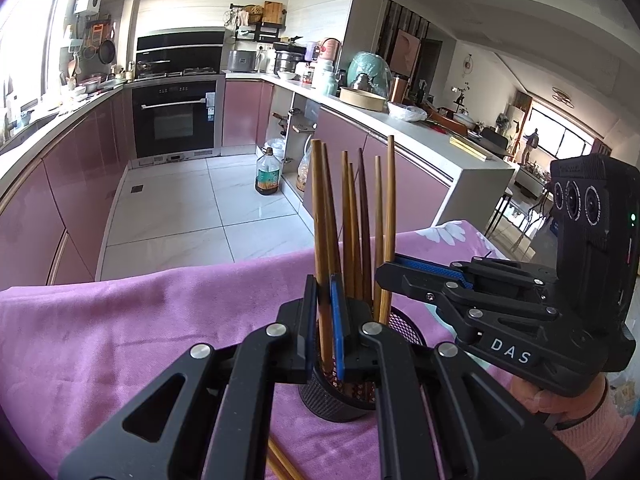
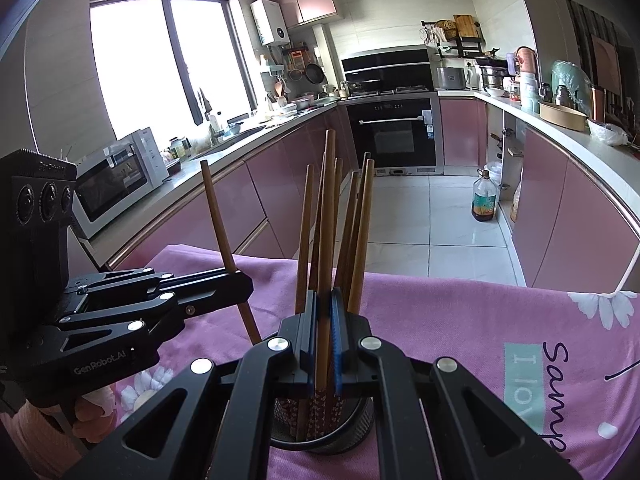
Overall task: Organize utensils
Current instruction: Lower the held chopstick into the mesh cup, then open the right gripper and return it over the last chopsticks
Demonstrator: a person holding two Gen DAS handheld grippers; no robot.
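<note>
A black mesh holder (image 1: pixel 336 396) (image 2: pixel 320 436) stands on the pink cloth with several brown wooden chopsticks (image 1: pixel 354 232) (image 2: pixel 304 240) upright in it. My left gripper (image 1: pixel 324 292) is shut on one chopstick (image 1: pixel 320 208) whose lower end reaches into the holder. From the right wrist view the left gripper (image 2: pixel 244 284) comes in from the left, and its chopstick (image 2: pixel 218 216) leans left. My right gripper (image 2: pixel 323 300) is shut on another chopstick (image 2: pixel 328 208), its patterned lower end inside the holder. In the left wrist view the right gripper (image 1: pixel 384 276) pinches that chopstick (image 1: pixel 390 208) from the right.
The pink cloth (image 1: pixel 140 320) (image 2: pixel 460 320) with daisy prints covers the table. Loose chopsticks (image 1: pixel 280 464) lie on it near the holder. Beyond the table edge lie a tiled kitchen floor, pink cabinets and an oil bottle (image 1: pixel 268 176). A hand in a pink sleeve (image 1: pixel 568 412) holds the right gripper.
</note>
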